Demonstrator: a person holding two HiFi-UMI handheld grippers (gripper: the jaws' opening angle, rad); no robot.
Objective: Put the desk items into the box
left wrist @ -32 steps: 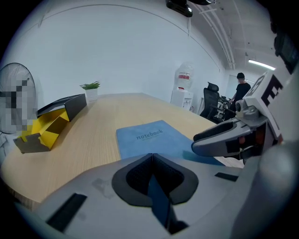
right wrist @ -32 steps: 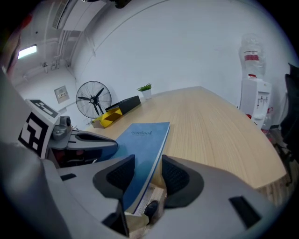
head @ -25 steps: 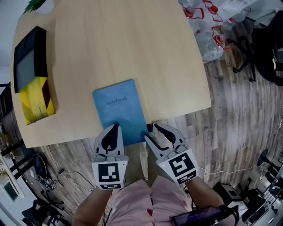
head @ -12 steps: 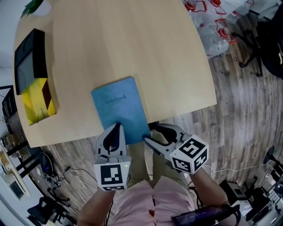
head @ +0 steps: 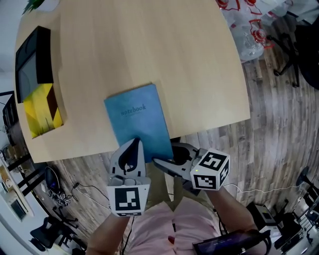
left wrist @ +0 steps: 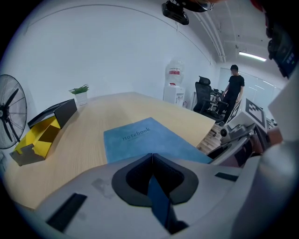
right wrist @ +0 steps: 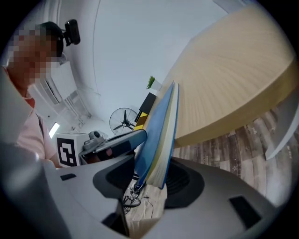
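Head view is showing the left tongs [head: 134,144] pinching the notebook [head: 139,122] at its overhanging edge, with the right tongs [head: 165,155] straddling it, spread. The pickup is getting under way, probably needing a right-hand squeeze before carrying to the box [head: 42,107].

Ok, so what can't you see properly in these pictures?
Notebook: its near edge, head view, under the left gripper and right gripper.
Box: what's in it, head view, yellow flaps and dark walls in the way.
Plant: head view, cut off by the top edge.
Person far back: left gripper view, too small.
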